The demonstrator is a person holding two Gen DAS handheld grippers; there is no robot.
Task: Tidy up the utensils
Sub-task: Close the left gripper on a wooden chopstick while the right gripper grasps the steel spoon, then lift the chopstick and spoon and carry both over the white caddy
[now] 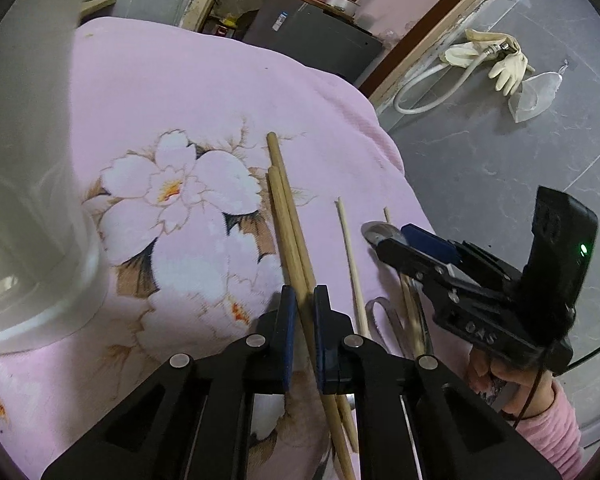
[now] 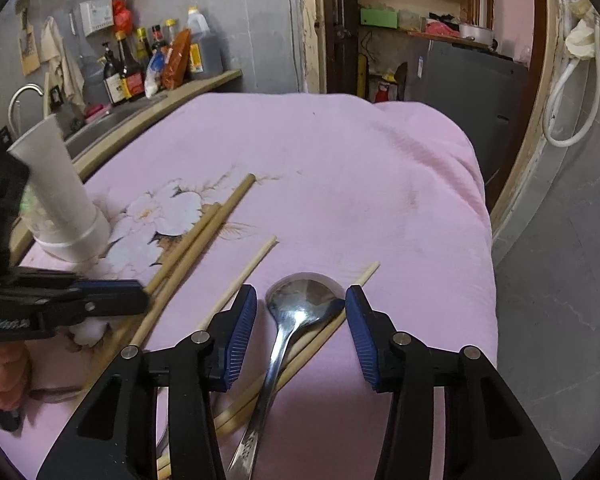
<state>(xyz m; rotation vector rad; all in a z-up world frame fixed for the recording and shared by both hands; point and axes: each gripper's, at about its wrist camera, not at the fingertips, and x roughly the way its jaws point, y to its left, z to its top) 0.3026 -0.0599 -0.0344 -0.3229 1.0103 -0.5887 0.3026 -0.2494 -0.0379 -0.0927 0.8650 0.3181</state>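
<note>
Left hand-held gripper: pads clamped on a pair of thick wooden chopsticks lying on the pink flowered cloth. Right hand-held gripper: jaws apart, straddling a steel spoon across thin chopsticks. Beyond: white cup, upright, far left.

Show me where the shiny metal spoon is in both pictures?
Left wrist view: the spoon peeks out at right of centre, only its bowl showing, behind the right gripper.
Right wrist view: the spoon lies at bottom centre, bowl up, between the open blue fingers, its handle crossing a thin chopstick.
Shared landmark: the white flower print on the pink cloth, beside the thick wooden chopsticks.
</note>
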